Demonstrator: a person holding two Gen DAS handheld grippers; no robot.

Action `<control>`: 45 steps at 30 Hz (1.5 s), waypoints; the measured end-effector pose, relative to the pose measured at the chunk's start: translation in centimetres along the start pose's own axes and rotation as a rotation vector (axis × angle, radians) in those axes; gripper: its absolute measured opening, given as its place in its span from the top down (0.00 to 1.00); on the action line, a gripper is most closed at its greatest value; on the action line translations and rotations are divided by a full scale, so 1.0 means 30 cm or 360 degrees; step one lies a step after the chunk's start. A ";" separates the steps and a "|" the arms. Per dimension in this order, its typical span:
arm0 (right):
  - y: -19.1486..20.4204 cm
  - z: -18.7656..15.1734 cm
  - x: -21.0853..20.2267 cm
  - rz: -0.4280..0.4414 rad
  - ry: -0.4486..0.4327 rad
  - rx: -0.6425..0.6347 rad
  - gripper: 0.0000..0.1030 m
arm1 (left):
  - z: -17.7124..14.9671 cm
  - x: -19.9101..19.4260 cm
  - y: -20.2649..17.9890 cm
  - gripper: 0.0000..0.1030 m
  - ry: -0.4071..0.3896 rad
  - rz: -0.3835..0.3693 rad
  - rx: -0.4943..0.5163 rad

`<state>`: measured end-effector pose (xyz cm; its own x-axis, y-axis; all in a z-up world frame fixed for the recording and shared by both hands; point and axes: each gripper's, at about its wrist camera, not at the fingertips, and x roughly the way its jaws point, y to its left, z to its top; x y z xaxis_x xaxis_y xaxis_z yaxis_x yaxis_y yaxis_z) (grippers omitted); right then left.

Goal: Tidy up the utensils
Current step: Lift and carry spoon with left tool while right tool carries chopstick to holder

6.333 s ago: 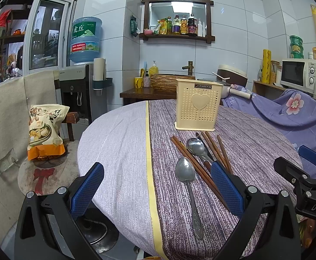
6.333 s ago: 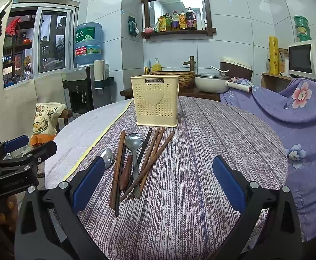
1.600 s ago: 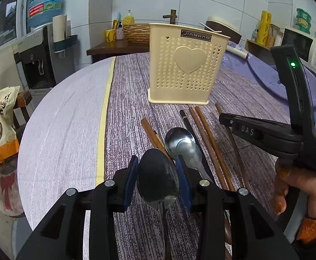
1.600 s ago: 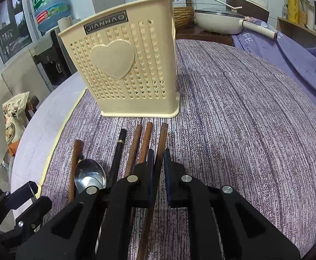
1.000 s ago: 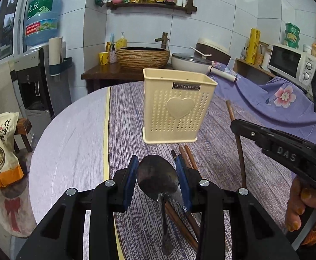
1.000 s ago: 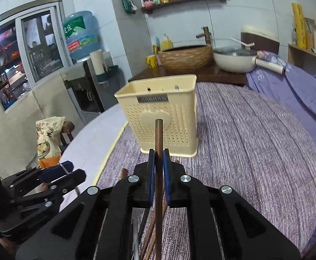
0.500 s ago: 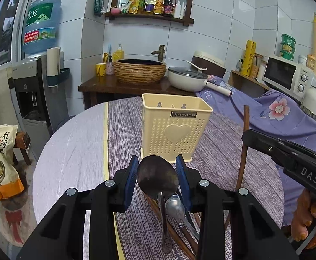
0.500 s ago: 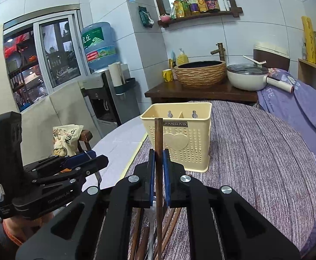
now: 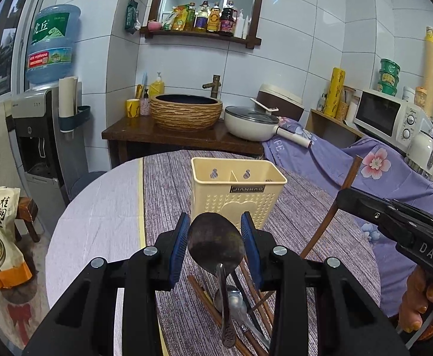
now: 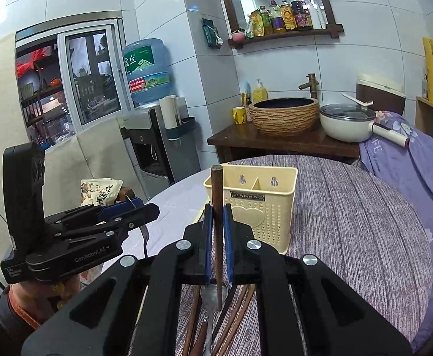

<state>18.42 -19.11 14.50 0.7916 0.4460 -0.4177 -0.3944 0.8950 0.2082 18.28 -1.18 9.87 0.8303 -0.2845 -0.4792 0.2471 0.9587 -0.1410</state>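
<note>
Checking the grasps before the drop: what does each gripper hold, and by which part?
The left gripper holds a spoon by the bowl's edges. The right gripper clamps a chopstick partway along its shaft, upright.

Glossy metal spoon (image 9: pixel 215 243), matt brown wooden chopstick (image 10: pixel 217 207), smooth cream perforated plastic holder (image 9: pixel 237 198), rough woven purple tablecloth (image 10: pixel 350 222), glossy white wall tiles (image 9: pixel 299 50)

Chopstick (image 10: pixel 217 231) lower end behind spoon (image 10: pixel 213 293), table utensils partly hidden by right gripper (image 10: pixel 217 246)
</note>
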 end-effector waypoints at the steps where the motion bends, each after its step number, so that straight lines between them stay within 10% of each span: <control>1: 0.001 0.011 -0.001 0.0006 -0.0003 -0.0003 0.92 | 0.010 0.000 -0.001 0.66 -0.0006 -0.0002 0.0000; 22: -0.074 0.540 0.011 -0.0175 -0.0335 -0.0017 0.92 | 0.484 0.143 -0.058 0.66 -0.0395 0.0082 0.0008; 45: -0.220 0.282 0.346 -0.0262 -0.0017 0.0097 0.92 | 0.233 0.454 0.017 0.66 -0.0191 0.0158 0.0003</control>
<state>33.20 -20.40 16.28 0.8483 0.2929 -0.4411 -0.2302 0.9542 0.1909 33.21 -4.59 9.31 0.9043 -0.1867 -0.3839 0.1618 0.9821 -0.0967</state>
